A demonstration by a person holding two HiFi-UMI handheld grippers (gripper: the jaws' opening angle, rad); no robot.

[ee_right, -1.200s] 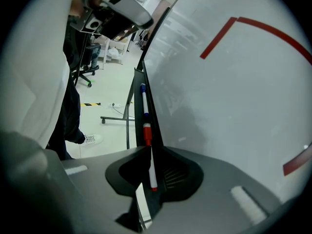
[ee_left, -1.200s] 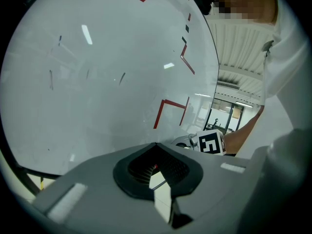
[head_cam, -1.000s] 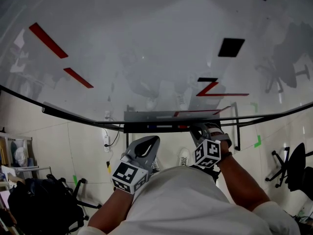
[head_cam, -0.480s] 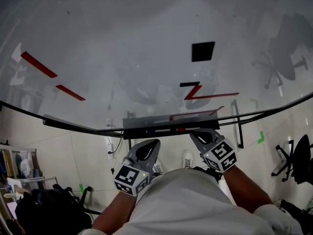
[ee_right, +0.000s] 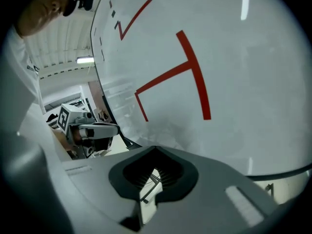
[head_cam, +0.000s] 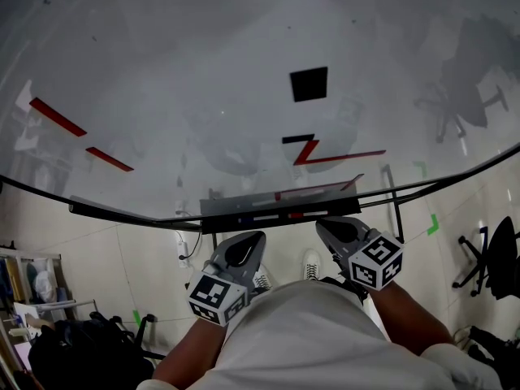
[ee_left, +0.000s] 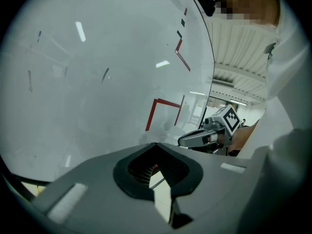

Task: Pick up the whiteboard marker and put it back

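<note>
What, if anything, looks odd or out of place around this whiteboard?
Nothing stands out. The glossy white whiteboard bears red strokes and black squares, the grey metal tray sits along its lower edge, and the left claw and right claw hang shut and empty just below it.

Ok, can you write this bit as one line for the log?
left gripper: shut, empty | right gripper: shut, empty | both near tray under whiteboard

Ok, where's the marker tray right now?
Head view, centre: the tray sits along the whiteboard bottom edge, just ahead of the tips of the left gripper and right gripper.
</note>
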